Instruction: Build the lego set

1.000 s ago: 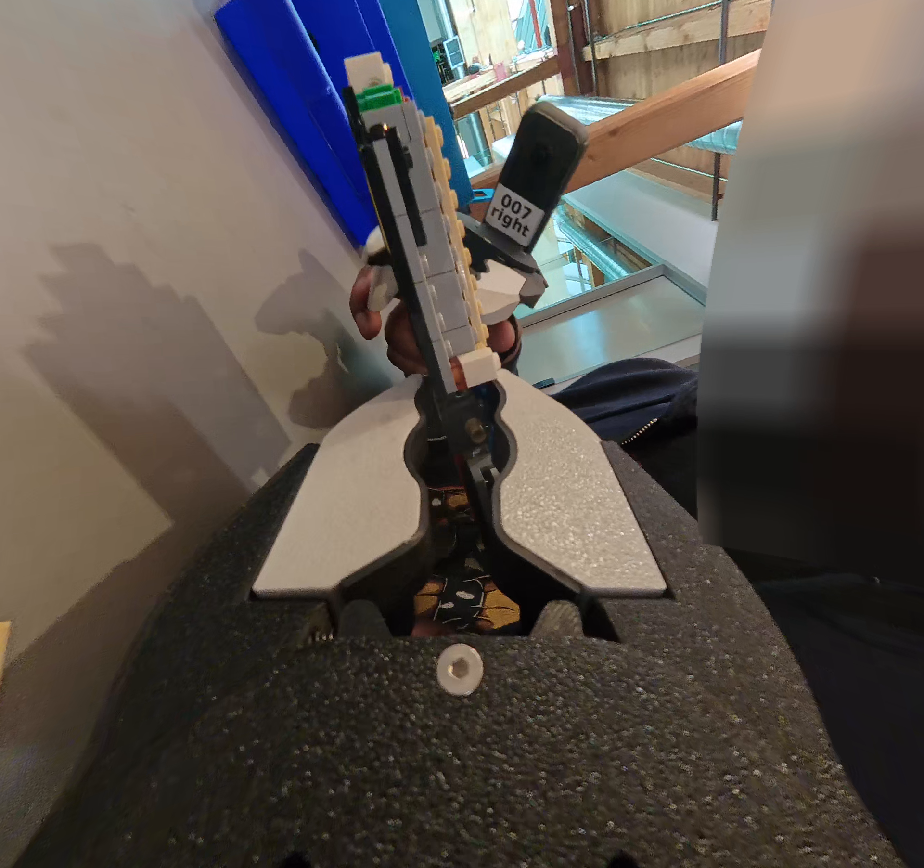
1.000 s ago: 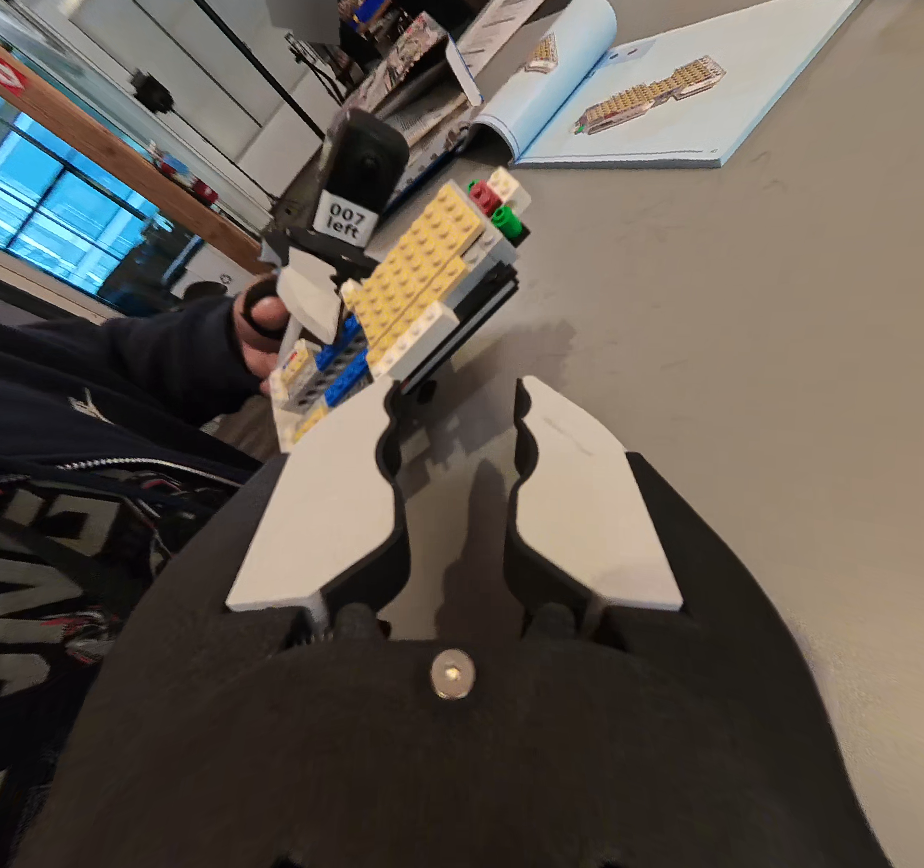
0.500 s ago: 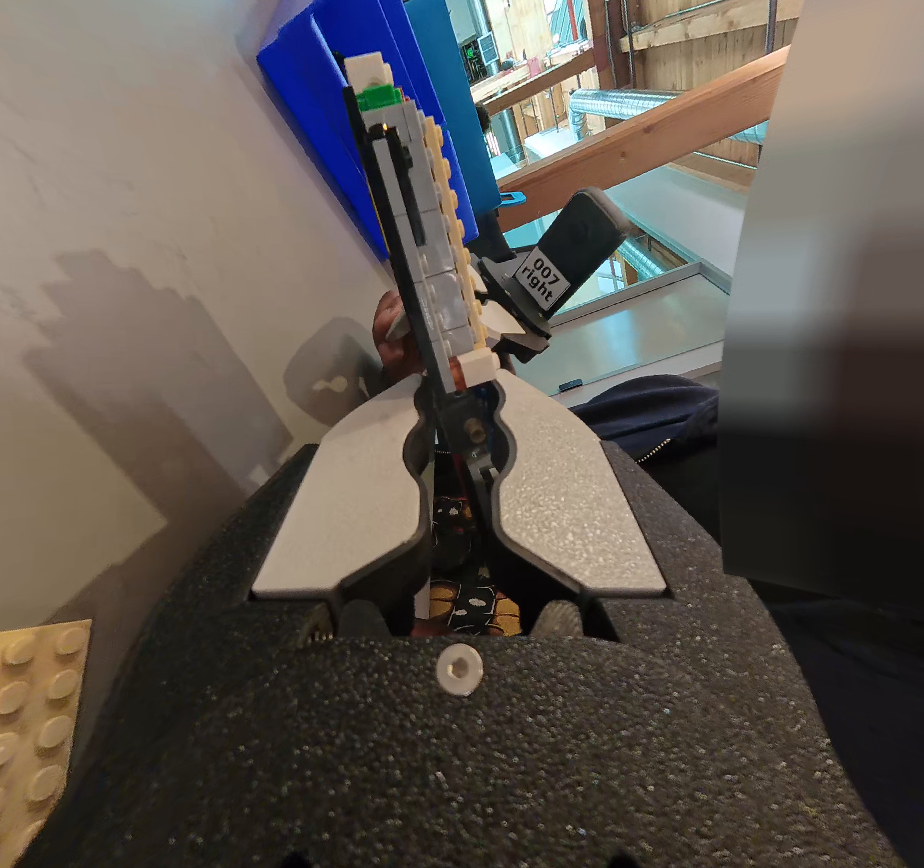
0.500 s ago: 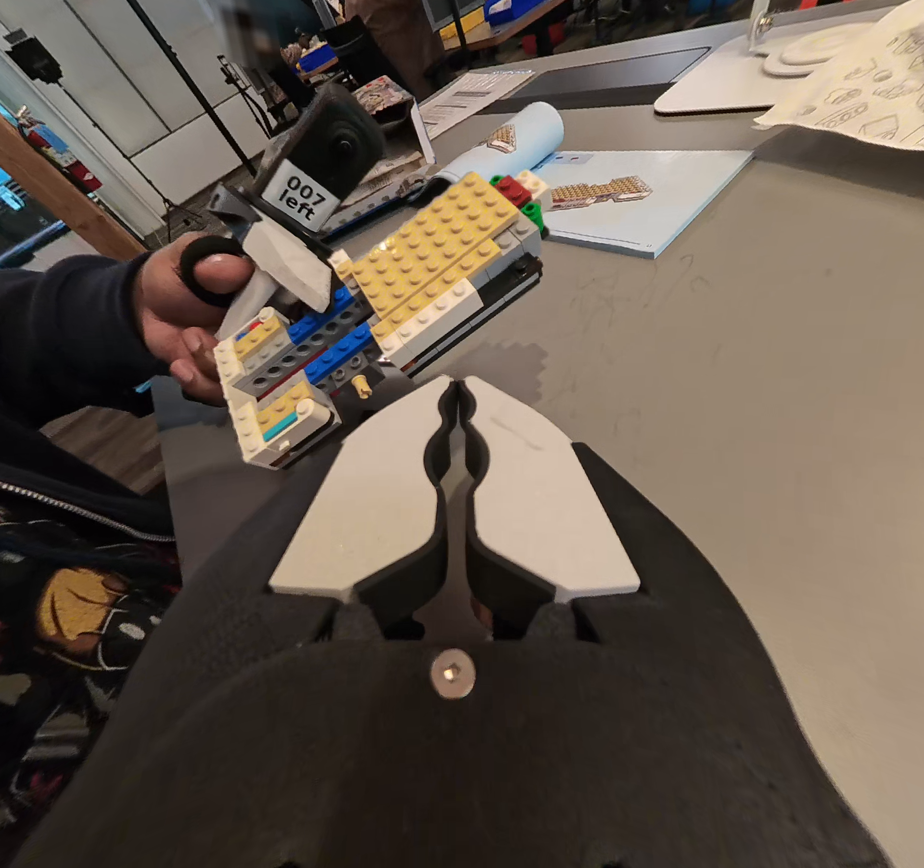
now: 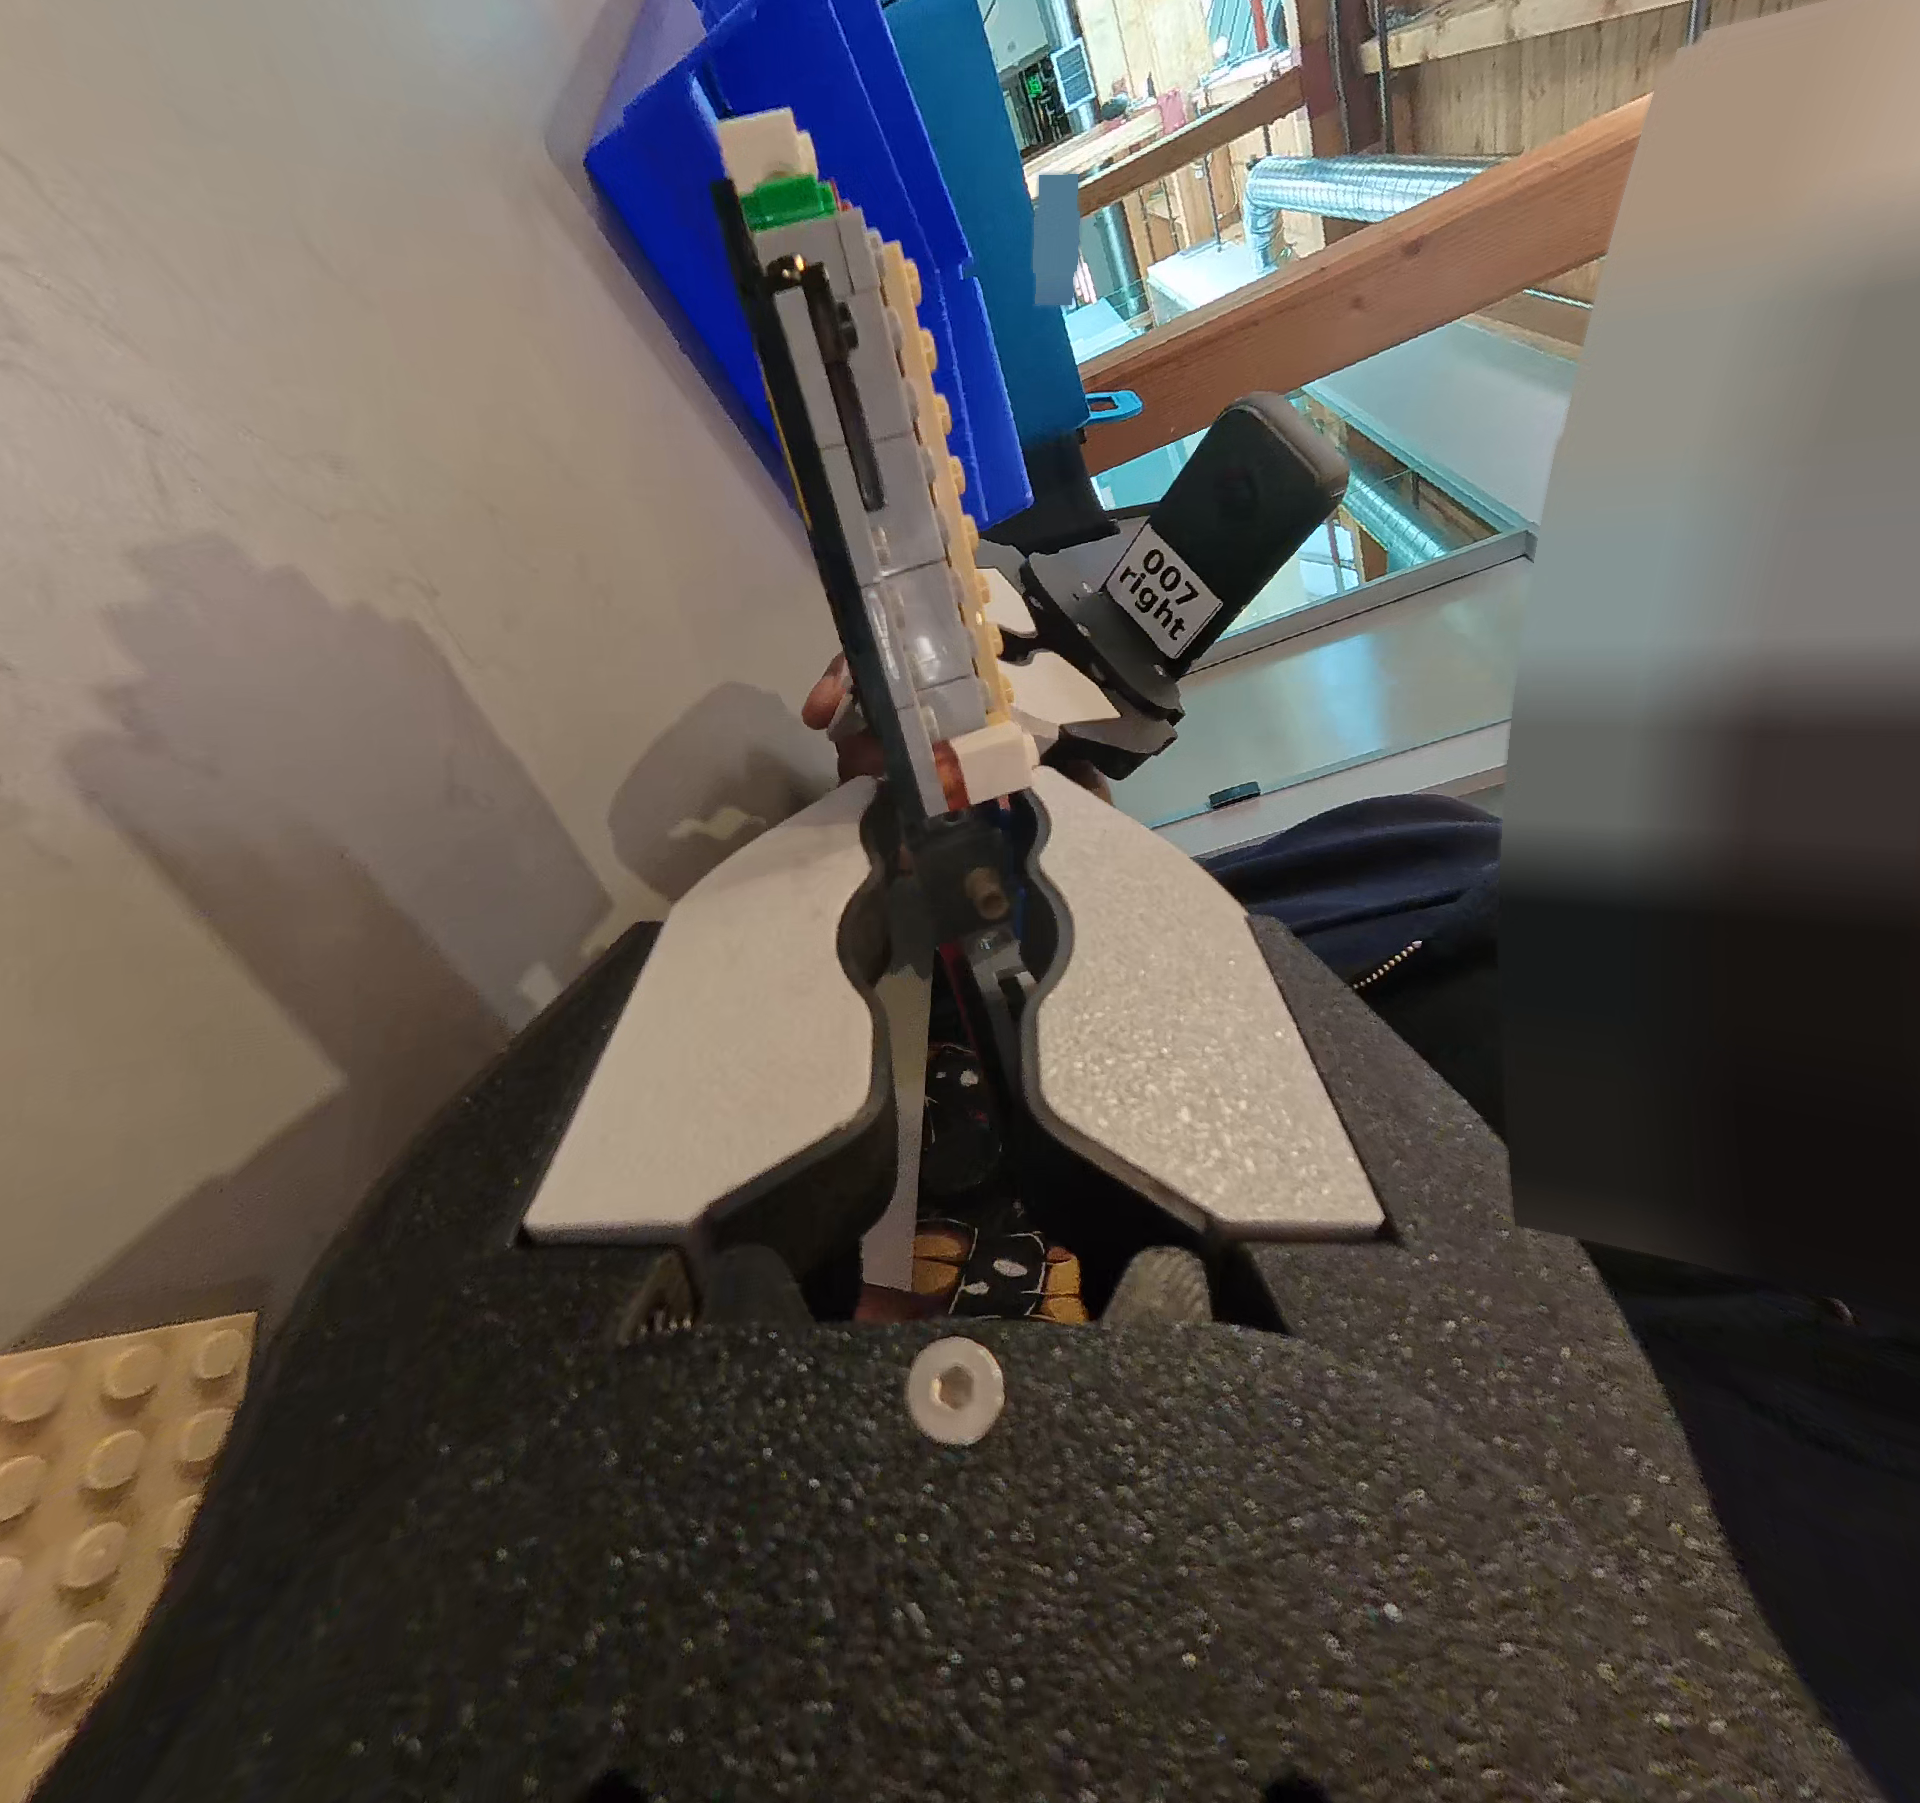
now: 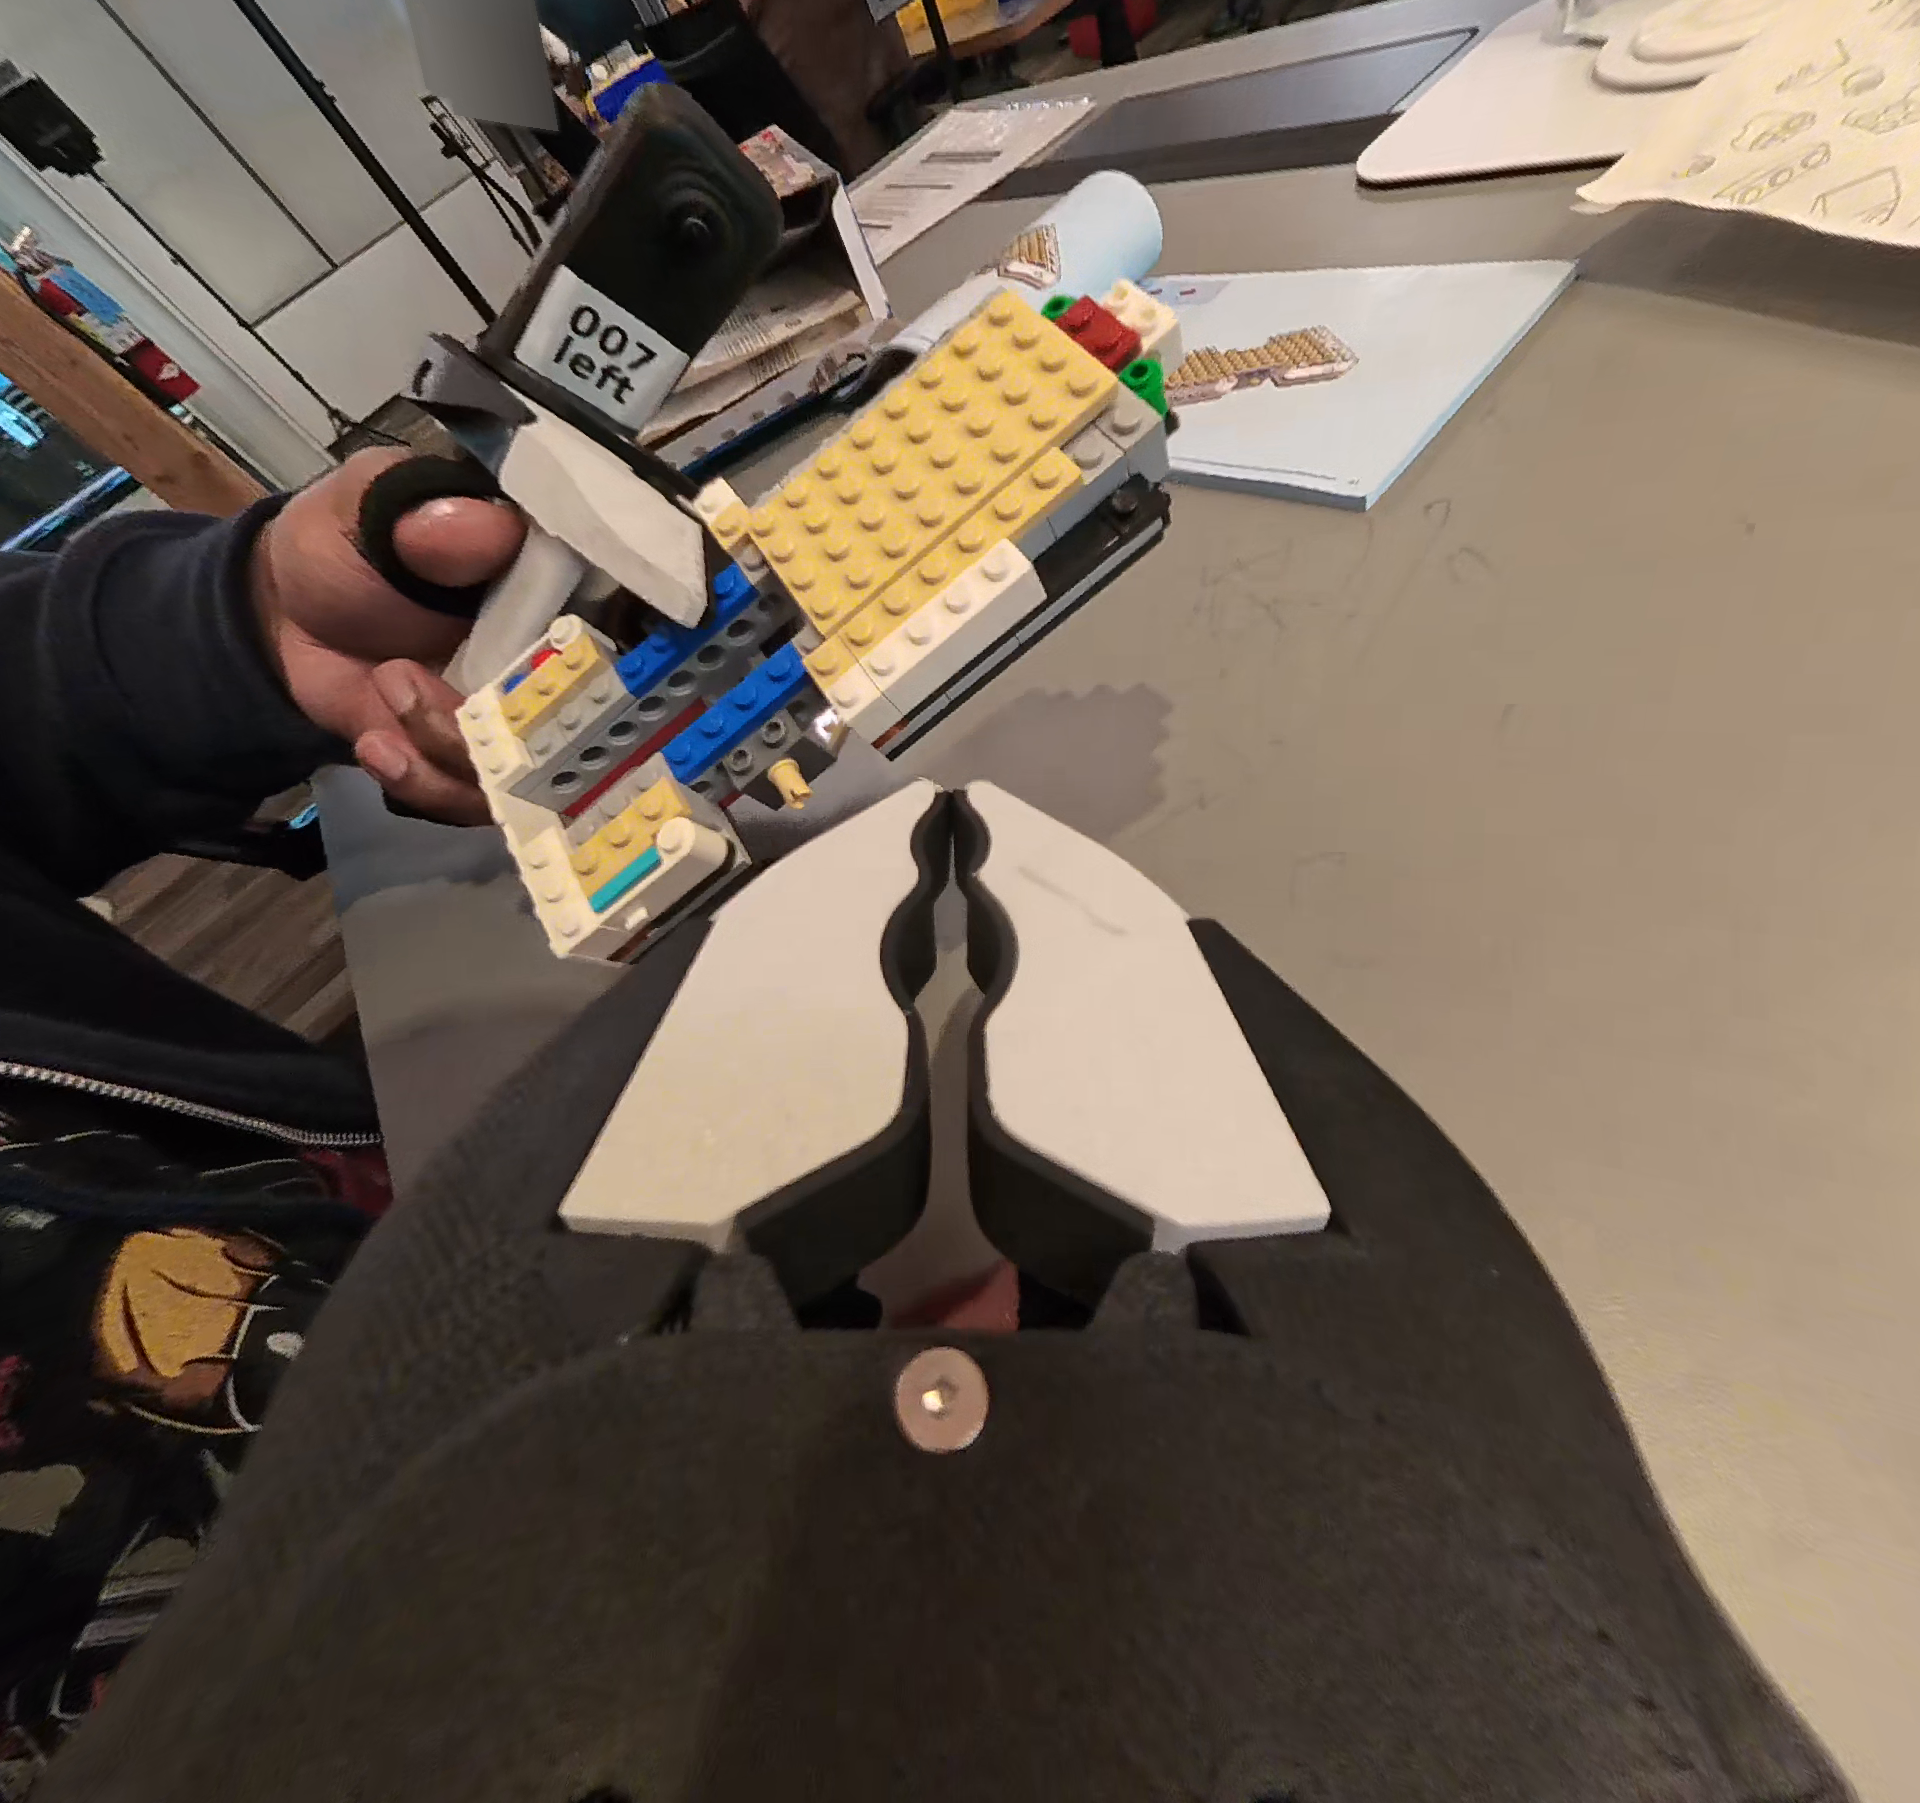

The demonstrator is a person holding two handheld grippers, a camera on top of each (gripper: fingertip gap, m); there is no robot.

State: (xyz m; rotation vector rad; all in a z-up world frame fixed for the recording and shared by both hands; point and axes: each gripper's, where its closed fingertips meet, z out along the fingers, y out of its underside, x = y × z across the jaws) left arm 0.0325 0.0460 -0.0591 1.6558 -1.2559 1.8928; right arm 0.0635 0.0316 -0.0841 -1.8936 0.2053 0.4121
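Grey table (image 6: 1558,818) is lying under everything, an open instruction booklet (image 6: 1382,371) resting on it beyond the brick model. Left gripper (image 5: 951,854) is pinching the brick model (image 6: 894,548) mid-body, lifted above the table. Right gripper (image 6: 951,803), fingertips pressed together and bare, is hovering just beside the model's tan peg (image 6: 790,782).

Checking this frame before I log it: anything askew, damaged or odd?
Nothing damaged or spilled. The brick model is off the table, tilted, clamped in the left gripper. The right gripper has its jaws shut on nothing, just beside the model.
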